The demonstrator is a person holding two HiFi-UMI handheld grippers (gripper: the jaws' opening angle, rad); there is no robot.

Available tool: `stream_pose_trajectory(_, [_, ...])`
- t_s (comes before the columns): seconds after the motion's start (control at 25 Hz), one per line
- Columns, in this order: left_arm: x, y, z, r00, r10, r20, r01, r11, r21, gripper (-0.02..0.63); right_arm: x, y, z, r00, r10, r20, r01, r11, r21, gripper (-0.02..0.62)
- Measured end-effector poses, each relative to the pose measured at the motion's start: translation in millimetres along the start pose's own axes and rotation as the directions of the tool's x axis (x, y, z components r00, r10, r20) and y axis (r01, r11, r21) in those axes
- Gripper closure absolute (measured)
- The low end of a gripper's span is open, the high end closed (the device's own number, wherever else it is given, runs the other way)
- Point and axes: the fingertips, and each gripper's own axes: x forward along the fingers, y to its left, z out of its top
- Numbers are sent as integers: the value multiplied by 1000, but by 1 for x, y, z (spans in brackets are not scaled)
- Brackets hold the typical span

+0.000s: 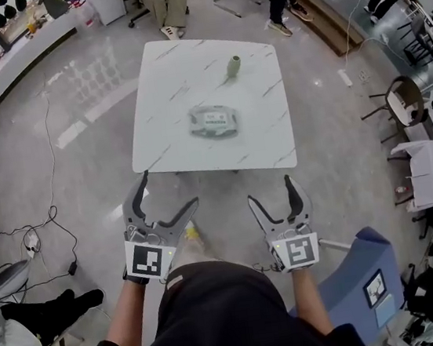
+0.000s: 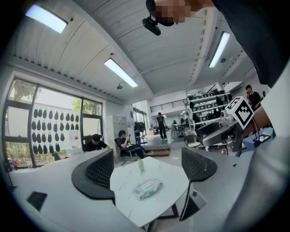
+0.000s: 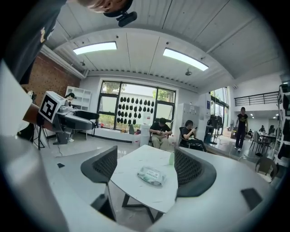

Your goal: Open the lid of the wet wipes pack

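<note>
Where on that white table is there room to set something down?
Bare: the left side of the table, and the near strip between the wet wipes pack and the front edge. Taken: the middle, and the far right by the small bottle.

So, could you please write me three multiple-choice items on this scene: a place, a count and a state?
1. The wet wipes pack lies: A on the white table; B on the floor; C on a chair.
2. Things on the table: A one; B two; C four.
3. The left tongs and right tongs are: A open, empty; B shut on the pack; C one shut, one open.
Key: A, it rests mid-table; B, only the pack and a small pale bottle; A, both gape short of the table.
</note>
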Motion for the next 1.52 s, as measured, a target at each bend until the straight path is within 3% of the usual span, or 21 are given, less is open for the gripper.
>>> stream_pose_trajectory(0.32, [17, 49, -23, 999, -39, 19, 39, 999, -28, 124, 56, 14, 0, 996, -19, -89, 15, 999, -41, 244])
stream_pose_trajectory(0.64, [22, 85, -62, 997, -72, 10, 72, 991, -115, 125, 84, 33, 5, 992, -63, -109, 57, 997, -58, 250])
stream_pose_trajectory(0.92, [29, 89, -88, 993, -109, -39, 101, 979, -175, 126, 86, 34, -12, 983, -89, -161, 83, 995, -49, 256])
stream_pose_trajectory(1.2, [45, 82, -113, 983, -156, -98, 141, 980, -142, 126, 107, 30, -38, 973, -85, -214, 72, 995, -67, 261])
stream_pose_trajectory(1.44, [73, 99, -132, 988, -107, -112, 79, 970, -229, 126, 129, 8, -66, 959, -91, -268, 72, 994, -81, 270])
stream_pose_trajectory(1.52, [86, 105, -141, 987, -94, -128, 64, 973, -223, 126, 140, 1, -75, 958, -82, -275, 60, 994, -87, 273])
